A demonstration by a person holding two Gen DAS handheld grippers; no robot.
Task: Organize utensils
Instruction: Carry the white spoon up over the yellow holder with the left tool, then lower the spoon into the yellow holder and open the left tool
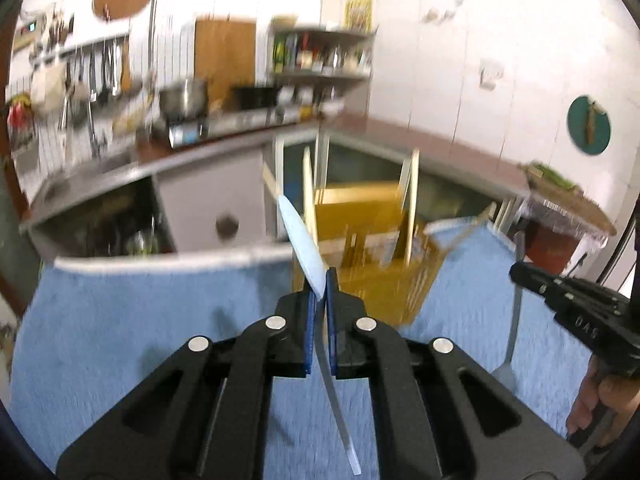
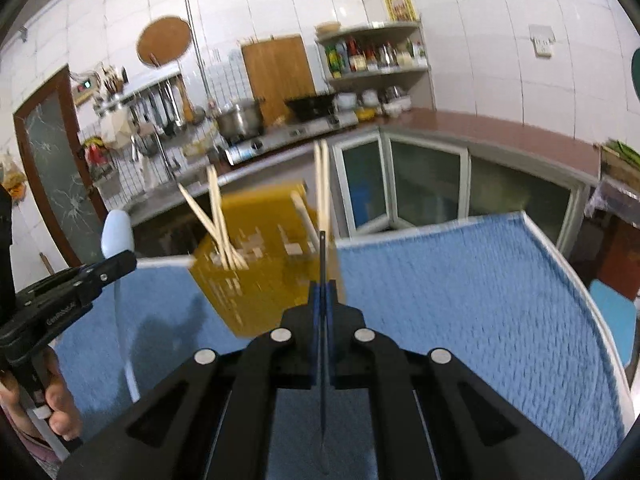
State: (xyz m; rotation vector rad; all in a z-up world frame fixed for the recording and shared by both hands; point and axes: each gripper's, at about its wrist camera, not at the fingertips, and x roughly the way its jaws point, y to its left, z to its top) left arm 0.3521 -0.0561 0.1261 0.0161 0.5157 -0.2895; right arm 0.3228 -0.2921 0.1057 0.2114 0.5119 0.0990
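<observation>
While the blue towel (image 2: 460,300) covers the table, a yellow slotted holder (image 2: 264,264) stands on it toward the far edge, and several wooden chopsticks (image 2: 218,224) lean upright inside it, some in the left part and some (image 2: 322,184) toward the right. In the left wrist view the same holder (image 1: 372,240) is blurred, with pale sticks (image 1: 410,208) rising from it; which compartment each stands in cannot be told.

The left gripper (image 1: 320,300) is raised above the towel (image 1: 140,320), pointing toward the holder. Its jaws are clamped on a pale blue spoon (image 1: 300,240), gripping it just below the bowl: the bowl sticks out forward and upward past the fingertips, and the handle runs back and down between the two arms of the tool. From the right wrist view this gripper (image 2: 124,260) comes in from the left, held by a hand (image 2: 56,408), the spoon (image 2: 116,232) bowl up.

The right gripper (image 2: 323,292) also points at the holder, its tips close to the holder's near wall. Its jaws are pressed together on a thin dark utensil (image 2: 322,260) seen edge-on; what kind cannot be told. In the left wrist view, a grey spoon (image 1: 514,320) hangs from this gripper (image 1: 520,270), bowl down.
</observation>
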